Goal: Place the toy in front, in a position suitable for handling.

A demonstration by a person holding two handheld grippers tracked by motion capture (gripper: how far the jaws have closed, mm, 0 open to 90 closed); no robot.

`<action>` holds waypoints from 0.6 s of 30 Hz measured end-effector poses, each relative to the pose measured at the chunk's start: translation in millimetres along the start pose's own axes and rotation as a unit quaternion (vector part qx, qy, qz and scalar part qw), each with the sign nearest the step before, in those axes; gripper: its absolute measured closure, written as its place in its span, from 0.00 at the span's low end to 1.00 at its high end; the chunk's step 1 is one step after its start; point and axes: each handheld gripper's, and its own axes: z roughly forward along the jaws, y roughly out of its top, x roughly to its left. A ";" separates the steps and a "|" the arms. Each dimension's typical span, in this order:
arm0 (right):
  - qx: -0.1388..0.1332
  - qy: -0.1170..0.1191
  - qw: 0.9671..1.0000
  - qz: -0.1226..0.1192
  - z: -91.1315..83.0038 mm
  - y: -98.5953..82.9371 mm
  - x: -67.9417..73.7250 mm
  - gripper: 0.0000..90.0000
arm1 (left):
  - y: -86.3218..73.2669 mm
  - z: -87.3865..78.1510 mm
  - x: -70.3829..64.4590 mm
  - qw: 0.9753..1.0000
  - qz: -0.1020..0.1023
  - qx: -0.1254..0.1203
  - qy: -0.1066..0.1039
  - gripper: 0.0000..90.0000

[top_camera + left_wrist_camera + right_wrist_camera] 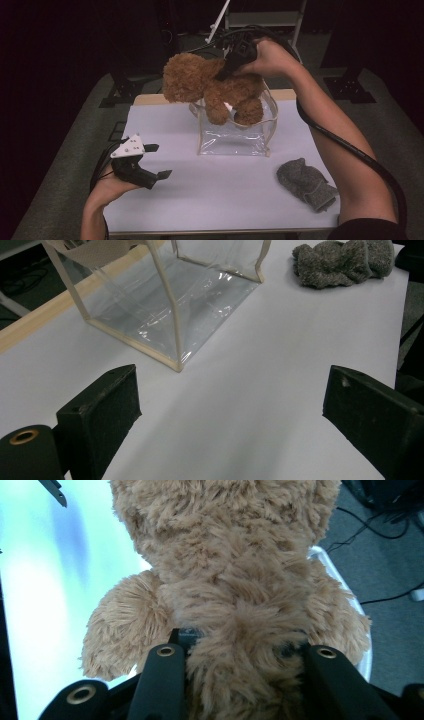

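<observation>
High view, near edge: a grey knitted cloth (pixel 306 184) lies on the white table (pixel 225 195) at the right, well apart from both grippers.
Left gripper (pixel 161 161): held low over the table's left side, jaws spread wide with nothing between them.
Left gripper view: the clear bag's near corner stands ahead of the open jaws, the cloth beyond it.
Clear bag (pixel 235 137): upright at the table's middle, mouth open upward.
Teddy bear (pixel 210 85): brown plush, hanging above the bag's mouth, legs at its rim.
Right gripper (pixel 226 72): farthest, jaws pinching the bear's back from above.
Right gripper view: fur bulges between the closed-in jaws.
</observation>
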 end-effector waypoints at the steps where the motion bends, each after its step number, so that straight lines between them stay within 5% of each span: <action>1: -0.001 0.005 1.000 0.008 3.5 -5.4 -4.4 0.72 | -0.1 0.7 -0.3 1.000 -0.003 -0.001 0.000 0.08; 18: -0.003 0.004 0.995 0.096 19.3 -55.4 -54.7 0.72 | -1.2 1.4 0.6 1.000 -0.004 -0.002 -0.001 0.08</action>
